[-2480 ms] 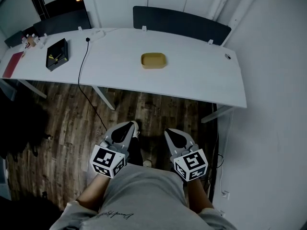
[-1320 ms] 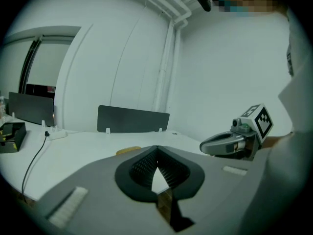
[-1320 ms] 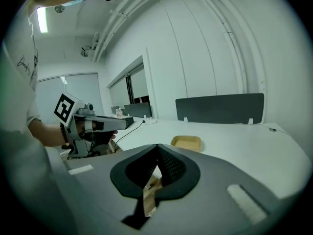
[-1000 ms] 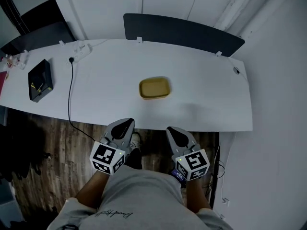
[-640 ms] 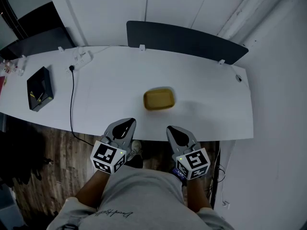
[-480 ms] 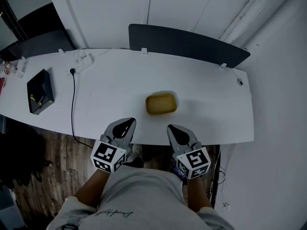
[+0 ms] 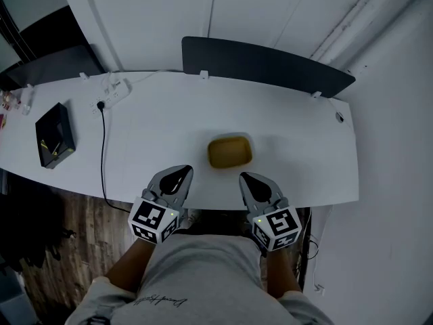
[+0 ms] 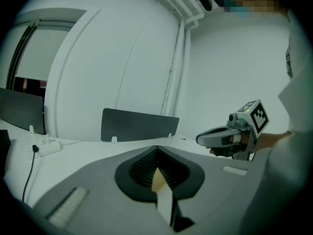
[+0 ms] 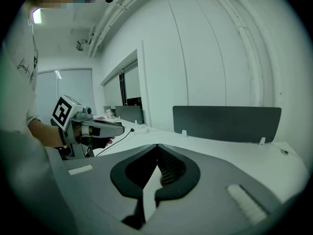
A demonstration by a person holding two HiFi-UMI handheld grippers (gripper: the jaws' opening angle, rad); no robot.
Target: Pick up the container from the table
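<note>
Head view, container: a shallow tan container (image 7: pixel 230 152) sits open side up on the white worktop (image 7: pixel 149 127), near its front edge. Its long axis runs side to side, along that edge.
Head view, grippers: the left gripper (image 7: pixel 181 172) and the right gripper (image 7: pixel 247 179) are held at the worktop's front edge, both pointing forward. The container lies just ahead and between them, clearly closer to the right one.
Left gripper view, fingers: the fingers (image 8: pixel 98 190) are pressed together with nothing held. A thin strip of tan, probably the container (image 8: pixel 158 179), shows through the slit between them.
Left gripper view, neighbour: the right gripper (image 8: pixel 203 139) hangs off to the right, apart from everything.
Right gripper view, fingers: the fingers (image 9: pixel 210 190) are pressed together and empty. The container cannot be seen past them.
Right gripper view, neighbour: the left gripper (image 9: pixel 116 127) is at the left, over the worktop.
Coming move, judgement: the right gripper has the shorter reach. Its fingers would need to spread first, then close across the container's near long rim.
</note>
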